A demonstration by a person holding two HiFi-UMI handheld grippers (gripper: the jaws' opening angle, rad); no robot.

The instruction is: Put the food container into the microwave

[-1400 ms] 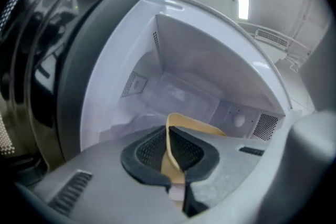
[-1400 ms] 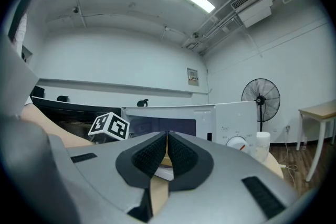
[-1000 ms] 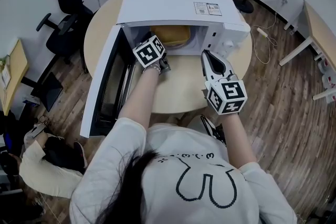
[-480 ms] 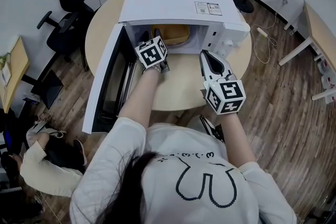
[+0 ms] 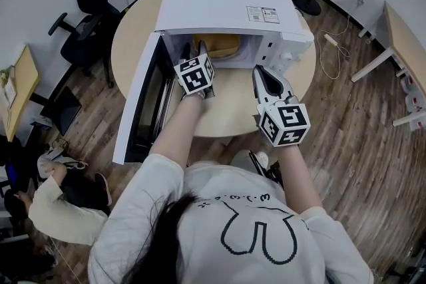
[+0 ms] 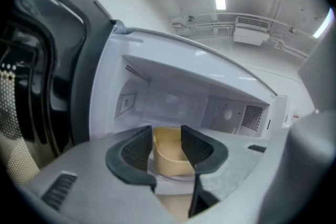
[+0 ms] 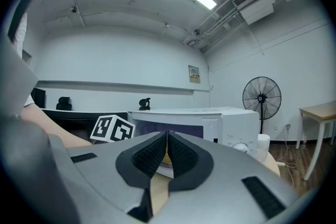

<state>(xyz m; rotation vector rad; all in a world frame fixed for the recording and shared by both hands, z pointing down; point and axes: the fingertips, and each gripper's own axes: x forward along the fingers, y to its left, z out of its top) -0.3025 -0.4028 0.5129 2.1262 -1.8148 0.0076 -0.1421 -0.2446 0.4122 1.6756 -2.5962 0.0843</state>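
Judging by how things lie, the placing step is taken to be as good as finished. The food container is seen inside the microwave, resting on the glass plate near the middle of the cavity floor. The left gripper is held at the mouth of the microwave, just in front of the cavity. Its jaws are spread, and the container is seen beyond their tips, framed in the gap rather than pinched. The right gripper is held outside the microwave, before its control panel side, with its jaws pressed together on nothing. The door is swung wide at the microwave's left, and the table is left bare in front of the microwave.

What remains is judged to be the freeing of the opening. The left gripper would need to be drawn straight back out of the microwave, with its jaws kept apart so the container is not dragged along. If closing is wanted, the door could then be pushed to from the microwave's left side.
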